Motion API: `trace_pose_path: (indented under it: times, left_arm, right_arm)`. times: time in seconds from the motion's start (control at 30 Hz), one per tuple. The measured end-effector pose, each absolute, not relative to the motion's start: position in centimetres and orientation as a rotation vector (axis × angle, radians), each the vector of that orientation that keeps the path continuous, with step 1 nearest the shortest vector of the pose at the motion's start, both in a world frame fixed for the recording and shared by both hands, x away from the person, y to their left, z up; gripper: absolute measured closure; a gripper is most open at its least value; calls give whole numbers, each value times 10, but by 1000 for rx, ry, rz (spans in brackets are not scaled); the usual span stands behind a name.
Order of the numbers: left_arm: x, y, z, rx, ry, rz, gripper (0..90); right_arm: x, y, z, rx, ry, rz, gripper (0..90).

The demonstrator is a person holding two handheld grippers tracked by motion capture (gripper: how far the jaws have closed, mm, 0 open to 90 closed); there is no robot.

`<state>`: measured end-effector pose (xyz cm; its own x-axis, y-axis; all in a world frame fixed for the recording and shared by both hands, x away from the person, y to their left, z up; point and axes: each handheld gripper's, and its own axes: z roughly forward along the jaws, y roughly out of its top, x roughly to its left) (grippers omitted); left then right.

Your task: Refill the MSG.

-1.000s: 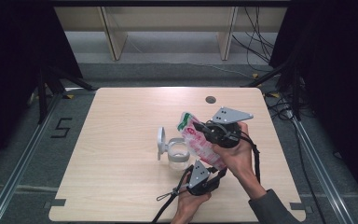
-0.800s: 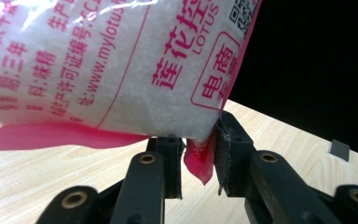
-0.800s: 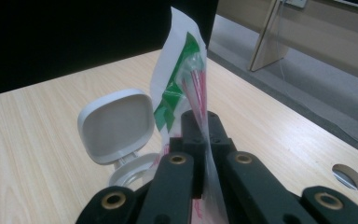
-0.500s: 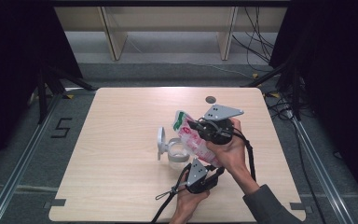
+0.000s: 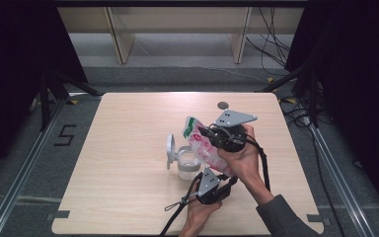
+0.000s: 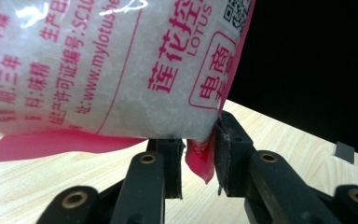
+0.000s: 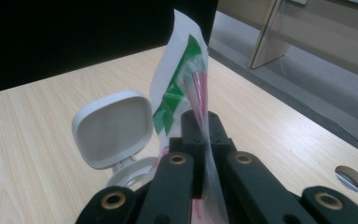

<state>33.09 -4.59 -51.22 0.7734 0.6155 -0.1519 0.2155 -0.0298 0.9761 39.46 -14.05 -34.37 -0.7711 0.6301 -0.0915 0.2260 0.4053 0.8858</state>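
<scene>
Both grippers are clamping the pink bag: right gripper at its top, left gripper at its bottom corner, tilting over the open jar (pouring seemingly still ahead).

Pink bag over open jar between tongs

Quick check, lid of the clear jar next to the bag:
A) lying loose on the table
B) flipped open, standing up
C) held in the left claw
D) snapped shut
B: the white hinged lid stands upright, open, attached at the rim of the jar, beside the bag.
</scene>
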Motion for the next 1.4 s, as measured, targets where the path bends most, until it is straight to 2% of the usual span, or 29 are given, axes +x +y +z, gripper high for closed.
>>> trace_pose_path:
  times: [1.4]
  left_arm:
    - [334,-46,-509,1569,714,368,737]
  right_arm:
    - [399,-126,-344,691,2265,1288,900]
